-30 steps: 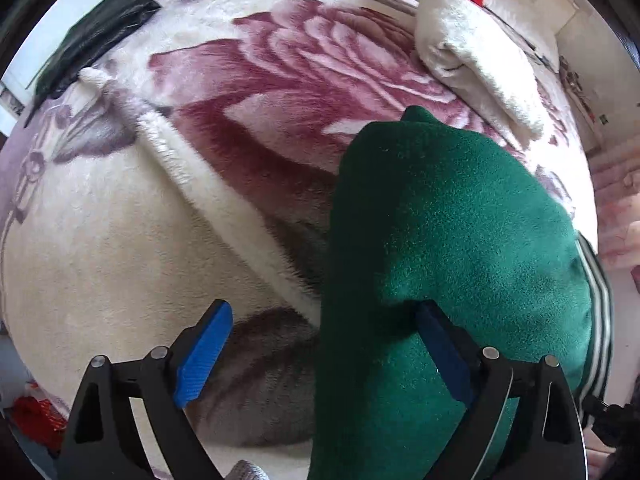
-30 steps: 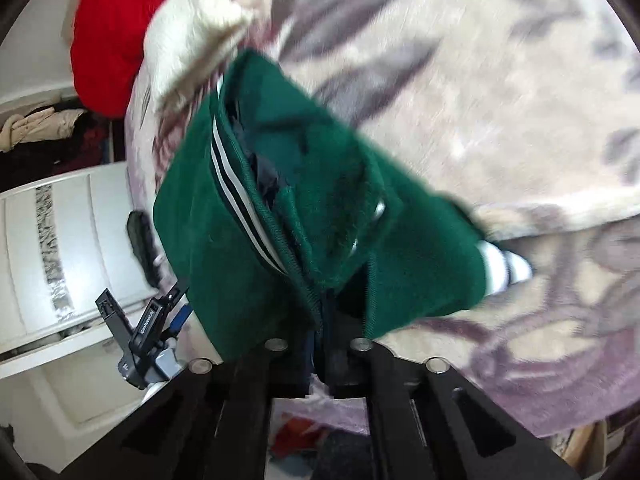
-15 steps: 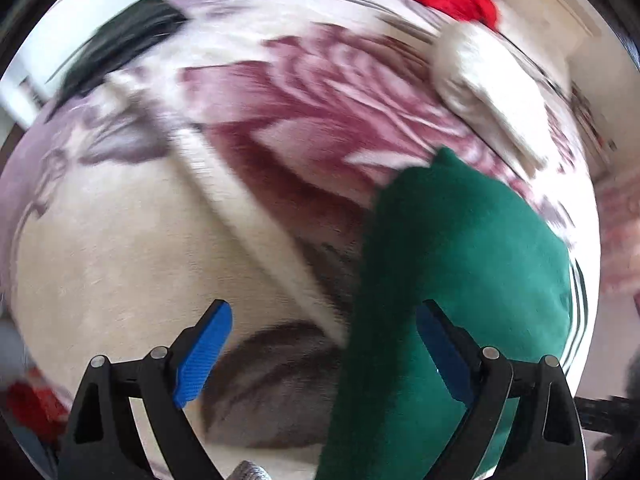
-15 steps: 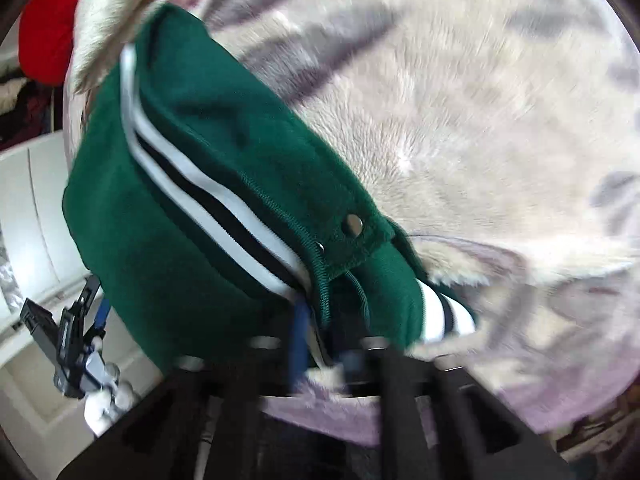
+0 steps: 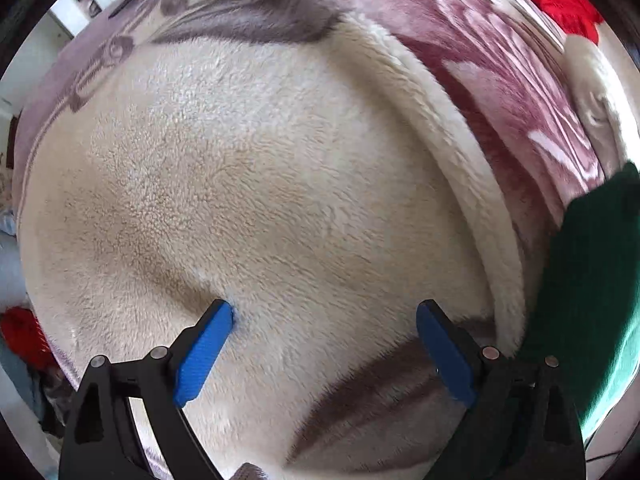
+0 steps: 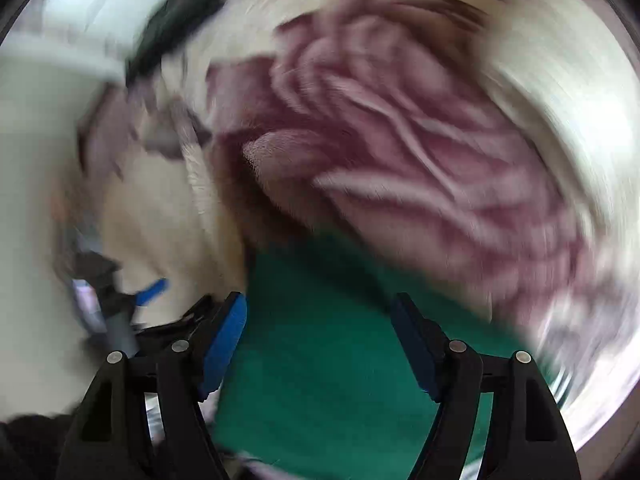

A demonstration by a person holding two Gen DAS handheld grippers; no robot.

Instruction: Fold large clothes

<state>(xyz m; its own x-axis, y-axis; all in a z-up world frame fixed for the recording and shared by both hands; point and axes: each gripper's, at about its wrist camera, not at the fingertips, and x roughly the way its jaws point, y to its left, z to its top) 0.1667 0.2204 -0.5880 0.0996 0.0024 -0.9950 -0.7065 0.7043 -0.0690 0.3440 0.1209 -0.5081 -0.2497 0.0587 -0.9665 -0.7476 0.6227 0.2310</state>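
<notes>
The green garment (image 6: 320, 340) lay on the floral blanket (image 5: 260, 180) of the bed. In the right wrist view it sat directly under the right tool (image 6: 318, 316), filling the gap from 6 o'clock upward; that tool's jaws were opening, with cloth between them but not pinched. From the left tool (image 5: 325, 314) it lay off at 3 o'clock, its long edge running roughly 12 to 6. The left tool stood wide, holding nothing, over bare fleece. The right hand seemed nearer for the next grasp.
</notes>
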